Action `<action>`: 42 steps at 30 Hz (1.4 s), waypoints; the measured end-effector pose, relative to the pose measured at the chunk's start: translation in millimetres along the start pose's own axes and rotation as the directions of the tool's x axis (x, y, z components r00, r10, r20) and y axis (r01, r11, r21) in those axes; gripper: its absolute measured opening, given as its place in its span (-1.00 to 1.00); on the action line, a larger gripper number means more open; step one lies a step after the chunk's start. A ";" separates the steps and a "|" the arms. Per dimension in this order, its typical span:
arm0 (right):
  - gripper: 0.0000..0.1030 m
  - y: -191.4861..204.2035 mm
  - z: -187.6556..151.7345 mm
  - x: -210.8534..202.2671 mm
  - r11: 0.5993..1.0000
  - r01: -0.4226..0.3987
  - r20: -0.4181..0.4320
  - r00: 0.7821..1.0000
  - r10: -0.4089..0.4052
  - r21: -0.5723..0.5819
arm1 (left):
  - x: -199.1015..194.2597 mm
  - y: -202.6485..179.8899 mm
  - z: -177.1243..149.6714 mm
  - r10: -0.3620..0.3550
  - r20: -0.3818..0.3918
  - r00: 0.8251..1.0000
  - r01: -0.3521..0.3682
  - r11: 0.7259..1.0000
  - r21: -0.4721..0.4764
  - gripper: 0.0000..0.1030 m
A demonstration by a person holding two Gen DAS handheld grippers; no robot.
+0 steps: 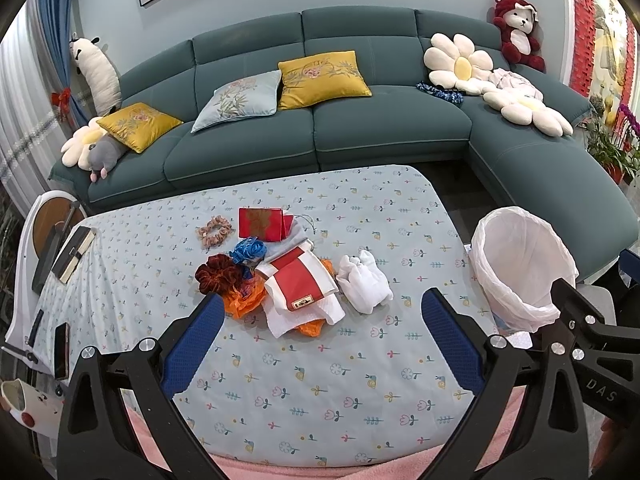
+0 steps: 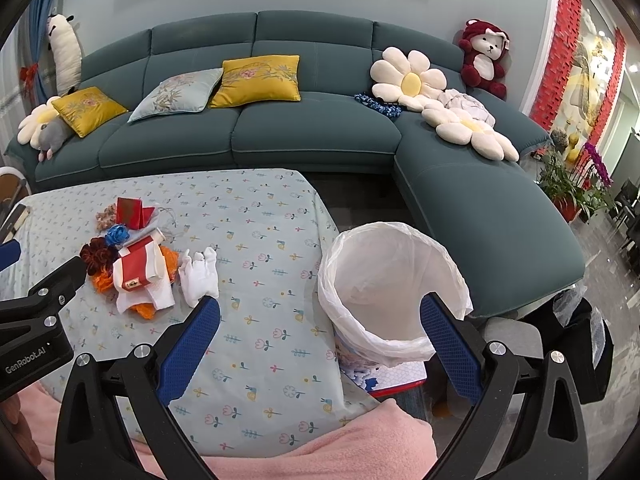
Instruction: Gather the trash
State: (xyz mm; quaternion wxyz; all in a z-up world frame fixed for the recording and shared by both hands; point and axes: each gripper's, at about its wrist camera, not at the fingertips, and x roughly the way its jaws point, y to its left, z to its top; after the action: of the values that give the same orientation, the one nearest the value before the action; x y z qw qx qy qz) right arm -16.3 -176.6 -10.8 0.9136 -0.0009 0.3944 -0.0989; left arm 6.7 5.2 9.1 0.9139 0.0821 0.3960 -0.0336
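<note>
A pile of trash lies mid-table: a red and white paper bag on white paper, orange plastic, a crumpled white tissue, a blue ribbon bow, a dark red scrunchie, a pink scrunchie and a red card box. My left gripper is open and empty, just short of the pile. My right gripper is open and empty, hovering between the table edge and the white-lined trash bin. The bin also shows in the left wrist view. The pile lies to the right gripper's left.
The table wears a pale blue floral cloth. A notebook and a phone lie at its left edge. A teal sofa with cushions and plush toys stands behind. A pink blanket is at the near edge.
</note>
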 end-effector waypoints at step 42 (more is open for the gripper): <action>0.85 -7.2 -0.4 -2.4 1.000 0.014 0.007 1.000 -0.014 0.003 | -1.1 -6.8 5.8 0.001 0.009 1.000 -0.001 1.000 0.001 0.83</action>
State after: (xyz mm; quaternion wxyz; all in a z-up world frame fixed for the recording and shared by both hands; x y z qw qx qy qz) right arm -19.6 -183.2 -8.7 0.9143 -0.0025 0.3910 -0.1058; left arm 9.3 -2.5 13.0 0.9157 0.0824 0.3919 -0.0339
